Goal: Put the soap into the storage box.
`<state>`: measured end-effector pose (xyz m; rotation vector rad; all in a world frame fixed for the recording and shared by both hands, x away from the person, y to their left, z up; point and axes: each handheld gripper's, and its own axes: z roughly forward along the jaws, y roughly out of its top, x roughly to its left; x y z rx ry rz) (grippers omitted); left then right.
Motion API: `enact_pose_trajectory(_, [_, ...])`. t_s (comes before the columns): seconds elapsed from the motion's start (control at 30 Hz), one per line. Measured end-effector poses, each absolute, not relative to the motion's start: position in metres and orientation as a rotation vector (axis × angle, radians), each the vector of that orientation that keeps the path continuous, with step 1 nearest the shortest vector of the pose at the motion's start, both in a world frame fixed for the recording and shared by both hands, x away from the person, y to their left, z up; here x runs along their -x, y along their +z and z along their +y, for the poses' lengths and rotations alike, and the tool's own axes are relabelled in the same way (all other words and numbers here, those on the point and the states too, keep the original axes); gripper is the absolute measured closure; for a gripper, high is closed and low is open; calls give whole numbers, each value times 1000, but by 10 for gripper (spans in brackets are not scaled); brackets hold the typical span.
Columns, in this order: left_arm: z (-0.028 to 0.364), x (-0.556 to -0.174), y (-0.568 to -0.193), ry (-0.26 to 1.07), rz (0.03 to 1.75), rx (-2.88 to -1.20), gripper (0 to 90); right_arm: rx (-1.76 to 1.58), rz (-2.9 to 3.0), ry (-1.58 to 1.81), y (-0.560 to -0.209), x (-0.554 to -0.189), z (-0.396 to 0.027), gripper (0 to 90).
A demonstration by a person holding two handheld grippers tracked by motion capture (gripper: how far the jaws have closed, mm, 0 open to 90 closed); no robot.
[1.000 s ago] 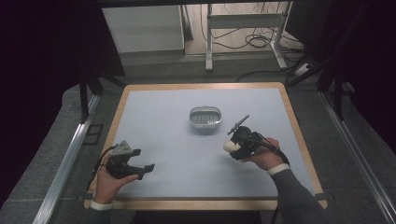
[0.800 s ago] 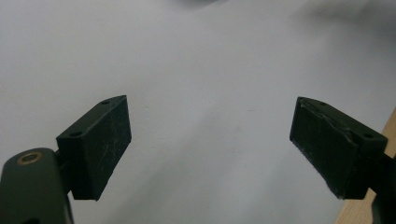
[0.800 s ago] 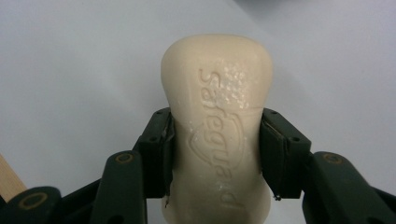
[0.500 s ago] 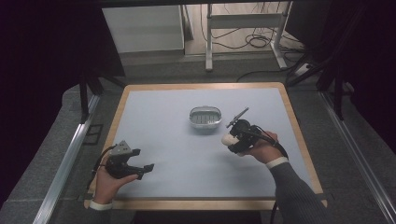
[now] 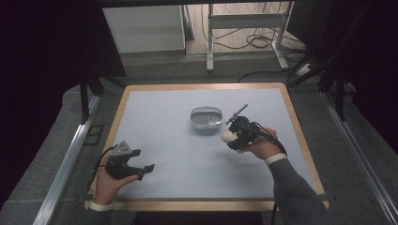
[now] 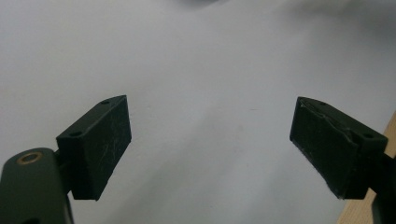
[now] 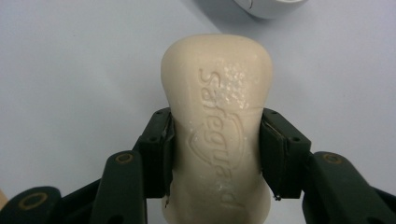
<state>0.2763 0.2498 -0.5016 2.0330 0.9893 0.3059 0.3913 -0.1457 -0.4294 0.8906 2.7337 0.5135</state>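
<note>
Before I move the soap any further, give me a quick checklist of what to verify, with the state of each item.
1. Right hand-held gripper clamped on the cream-coloured soap bar: ok, both pads press its sides.
2. Bar centred between the jaws: ok, it sticks out past both ends of the pads.
3. Oval grey metal soap dish free to receive it: ok, nothing seen inside it.
4. Path from bar to dish: ok, bare pale blue table top between them.
5. Left hand-held gripper out of the way: ok, open, holding nothing, near the table's front edge.
6. Dish steady on the table: cannot tell.

Left hand-held gripper wide open; right hand-held gripper clamped.
</note>
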Motion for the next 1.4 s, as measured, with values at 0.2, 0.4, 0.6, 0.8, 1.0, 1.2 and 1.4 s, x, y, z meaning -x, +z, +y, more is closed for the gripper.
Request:
enact_pose_trajectory(0.2, [249, -276, -502, 305, 989, -2035, 132, -879, 2730, 528, -429, -397, -143, 493])
enact_pose_trajectory(0.4, [249, -277, -502, 301, 987, -2037, 132, -882, 2711, 517, -424, -404, -142, 493])
enact_pose_trajectory(0.6, [250, -276, -502, 307, 987, -2031, 132, -879, 2695, 529, -421, -408, -142, 494])
enact_pose_trajectory(0.8, [250, -276, -502, 308, 987, -2034, 132, -863, 2704, 525, -420, -414, -141, 493])
enact_pose_trajectory(1.0, [250, -276, -502, 308, 987, -2032, 132, -834, 2710, 498, -418, -419, -137, 494])
enact_pose_trajectory(1.2, [250, -276, -502, 310, 986, -2031, 132, -828, 2707, 502, -415, -425, -134, 494])
enact_pose_trajectory(1.4, [250, -276, -502, 309, 986, -2033, 132, -825, 2702, 516, -409, -431, -130, 493])
